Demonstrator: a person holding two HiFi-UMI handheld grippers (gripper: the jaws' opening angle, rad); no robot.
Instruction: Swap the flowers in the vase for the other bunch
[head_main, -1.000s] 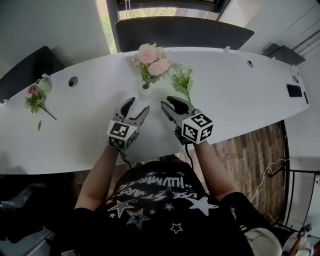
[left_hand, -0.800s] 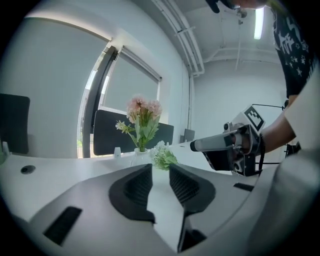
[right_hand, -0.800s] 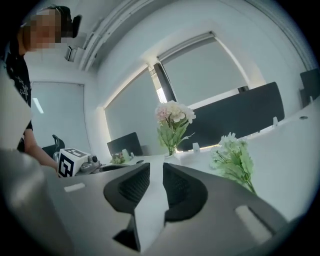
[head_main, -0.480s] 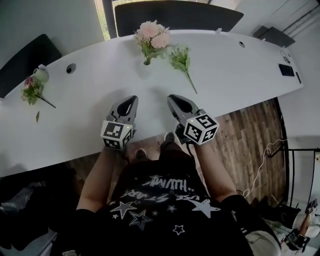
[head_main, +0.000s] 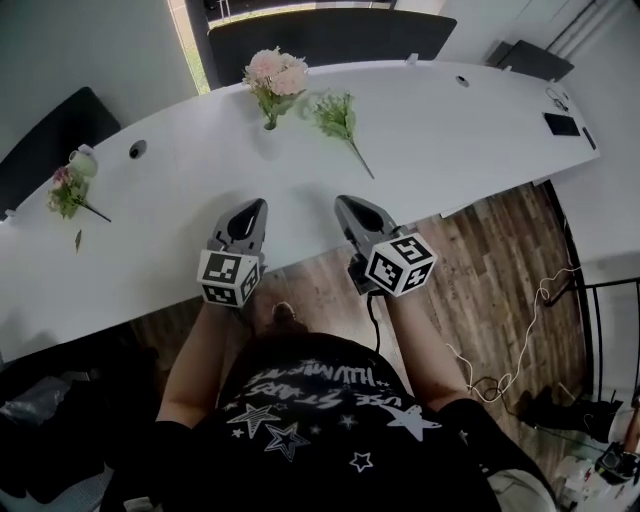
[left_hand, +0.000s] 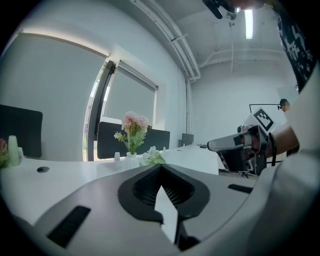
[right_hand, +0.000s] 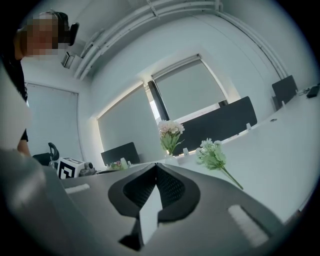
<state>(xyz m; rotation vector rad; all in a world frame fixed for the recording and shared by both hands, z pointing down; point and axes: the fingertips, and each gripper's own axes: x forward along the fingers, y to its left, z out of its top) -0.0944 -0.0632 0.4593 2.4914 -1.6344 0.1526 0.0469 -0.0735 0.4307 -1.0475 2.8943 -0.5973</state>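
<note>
Pink flowers (head_main: 275, 72) stand in a small white vase (head_main: 268, 124) at the far side of the white table (head_main: 450, 150). A green bunch with white blossoms (head_main: 335, 117) lies flat just right of it. My left gripper (head_main: 252, 208) and right gripper (head_main: 349, 206) hover side by side over the table's near edge, well short of both bunches. Both are shut with nothing between the jaws; the right jaws have just been closing. The left gripper view shows the pink flowers (left_hand: 131, 125), the green bunch (left_hand: 152, 157) and the right gripper (left_hand: 235, 145).
A second small bunch (head_main: 68, 192) lies by a small white pot (head_main: 83, 160) at the table's far left. A dark phone (head_main: 560, 123) rests at the far right. A dark screen (head_main: 330, 35) backs the table. Wooden floor (head_main: 480, 280) shows below the near edge.
Both grippers have drawn back from the vase toward the table's near edge, and their jaws have gone from open to shut on nothing.
</note>
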